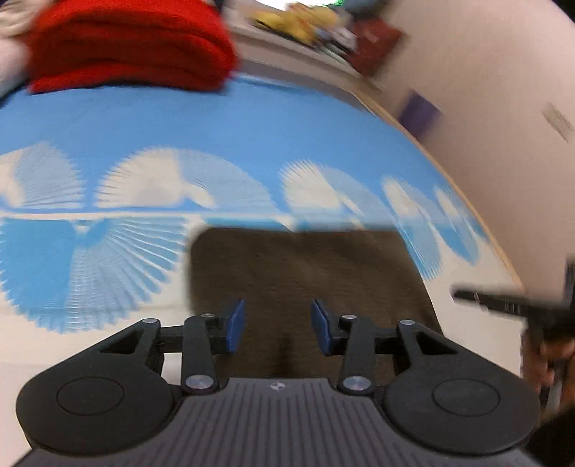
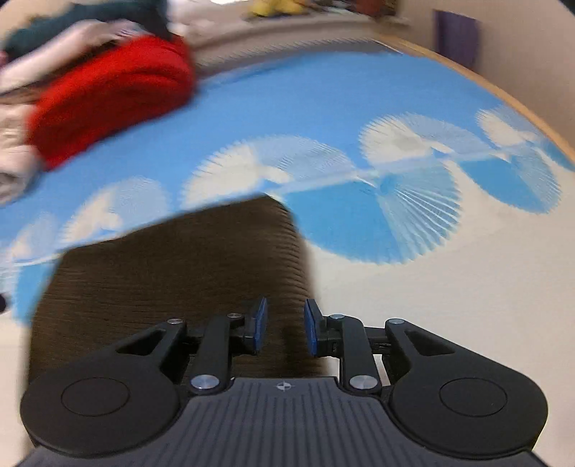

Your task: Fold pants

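Two grippers, left (image 1: 278, 327) and right (image 2: 285, 327), each with jaws partly apart over brown pants (image 1: 305, 283), nothing clamped that you could see. Pants lay folded flat on blue-and-white patterned surface (image 1: 251, 136). Risk, by judgement: your fast sweep blurred both views; jaws could snag top layer and undo fold. Count: one pants, one red folded garment (image 1: 125, 46), pale clothes pile (image 2: 14, 169) behind.

It looked like a room in a home, perhaps a bedroom: a blue-and-white patterned sheet (image 1: 251, 136) covered a wood-edged surface, folded clothes (image 2: 107, 93) were piled at one end, and a cluttered shelf (image 1: 309, 25) ran along plain walls.
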`<action>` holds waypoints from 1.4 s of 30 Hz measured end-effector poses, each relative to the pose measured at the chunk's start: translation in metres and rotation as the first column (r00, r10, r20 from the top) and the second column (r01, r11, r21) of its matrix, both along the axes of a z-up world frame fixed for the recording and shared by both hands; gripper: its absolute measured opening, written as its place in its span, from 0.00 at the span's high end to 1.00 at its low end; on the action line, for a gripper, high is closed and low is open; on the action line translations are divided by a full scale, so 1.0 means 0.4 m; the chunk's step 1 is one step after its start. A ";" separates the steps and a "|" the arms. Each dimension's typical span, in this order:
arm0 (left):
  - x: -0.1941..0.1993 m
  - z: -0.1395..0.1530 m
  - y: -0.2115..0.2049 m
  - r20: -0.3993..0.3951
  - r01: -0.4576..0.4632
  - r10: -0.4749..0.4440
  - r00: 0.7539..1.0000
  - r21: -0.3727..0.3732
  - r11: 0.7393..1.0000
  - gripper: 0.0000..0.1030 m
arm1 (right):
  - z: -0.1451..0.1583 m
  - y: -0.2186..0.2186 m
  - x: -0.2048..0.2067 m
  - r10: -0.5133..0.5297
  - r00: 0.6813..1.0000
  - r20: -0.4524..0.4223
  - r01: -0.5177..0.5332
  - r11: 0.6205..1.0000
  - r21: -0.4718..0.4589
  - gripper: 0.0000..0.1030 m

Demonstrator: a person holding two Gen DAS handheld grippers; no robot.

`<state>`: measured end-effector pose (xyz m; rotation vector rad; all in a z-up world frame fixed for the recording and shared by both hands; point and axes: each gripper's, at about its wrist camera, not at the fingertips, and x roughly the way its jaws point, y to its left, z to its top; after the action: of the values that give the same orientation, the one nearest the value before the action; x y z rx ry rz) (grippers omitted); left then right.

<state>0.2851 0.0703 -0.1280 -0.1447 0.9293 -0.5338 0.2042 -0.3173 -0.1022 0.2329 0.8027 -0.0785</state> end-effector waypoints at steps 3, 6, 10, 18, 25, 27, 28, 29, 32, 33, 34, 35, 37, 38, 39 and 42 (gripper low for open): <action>0.007 -0.140 -0.056 -0.159 0.100 -0.063 0.985 0.237 0.966 0.72 | -0.027 0.042 -0.020 0.227 0.973 -0.040 -0.228 0.974 -0.015 0.73; 0.009 -0.208 -0.043 -0.273 0.114 -0.030 0.962 0.299 0.948 0.71 | -0.142 0.076 -0.018 0.337 0.900 -0.277 -0.366 0.929 -0.060 0.71; 0.012 -0.091 -0.049 -0.113 0.068 -0.032 0.993 0.324 0.944 0.71 | -0.129 0.058 -0.010 0.347 0.895 -0.281 -0.376 0.925 -0.056 0.69; 0.002 -0.152 -0.147 -0.070 0.166 -0.151 0.986 0.327 0.930 0.61 | -0.033 -0.007 0.051 0.154 0.987 -0.055 -0.156 0.987 -0.049 0.67; 0.023 -0.137 -0.131 -0.153 0.186 -0.146 0.977 0.297 0.936 0.61 | -0.048 -0.056 0.191 -0.012 0.997 0.079 0.009 1.000 0.029 0.67; 0.027 -0.118 -0.134 -0.108 0.174 -0.149 0.983 0.289 0.941 0.61 | -0.076 -0.052 0.232 -0.009 0.997 0.072 0.008 1.000 0.012 0.67; 0.036 -0.107 -0.123 -0.090 0.148 -0.129 0.988 0.244 0.959 0.61 | -0.095 -0.047 0.259 -0.014 0.999 0.045 0.015 1.000 -0.024 0.67; 0.050 -0.096 -0.111 -0.069 0.109 -0.097 0.993 0.195 0.975 0.61 | -0.118 -0.042 0.288 -0.033 0.999 0.003 0.033 0.997 -0.066 0.65; 0.089 -0.081 -0.097 -0.004 0.006 -0.006 1.000 0.136 0.991 0.61 | -0.183 -0.045 0.344 -0.095 0.993 -0.065 0.091 0.994 -0.067 0.61; 0.101 -0.091 -0.096 -0.002 -0.011 0.012 1.000 0.139 0.990 0.61 | -0.191 -0.043 0.351 -0.106 0.992 -0.069 0.101 0.992 -0.070 0.61; 0.109 -0.105 -0.097 -0.030 -0.018 0.023 0.999 0.167 0.986 0.61 | -0.197 -0.038 0.357 -0.115 0.991 -0.073 0.109 0.991 -0.073 0.61; 0.123 -0.143 -0.107 -0.092 -0.014 0.038 0.995 0.243 0.970 0.61 | -0.196 -0.033 0.358 -0.124 0.989 -0.077 0.118 0.990 -0.076 0.61; 0.132 -0.174 -0.115 -0.123 -0.024 0.068 0.990 0.330 0.944 0.62 | -0.200 -0.029 0.369 -0.139 0.987 -0.082 0.132 0.988 -0.077 0.60; 0.136 -0.166 -0.115 -0.119 -0.031 0.073 0.990 0.321 0.946 0.62 | -0.198 -0.027 0.369 -0.140 0.987 -0.080 0.134 0.988 -0.075 0.60; 0.137 -0.147 -0.115 -0.101 -0.048 0.083 0.991 0.308 0.950 0.62 | -0.191 -0.025 0.365 -0.142 0.987 -0.077 0.135 0.987 -0.081 0.60; 0.113 -0.084 -0.122 -0.011 -0.054 0.058 0.998 0.247 0.967 0.62 | -0.142 -0.019 0.342 -0.134 0.990 -0.035 0.129 0.986 -0.110 0.61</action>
<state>0.3304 0.0216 -0.1616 0.0492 0.9991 -0.3609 0.3410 -0.3249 -0.1591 0.1829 0.8220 -0.2512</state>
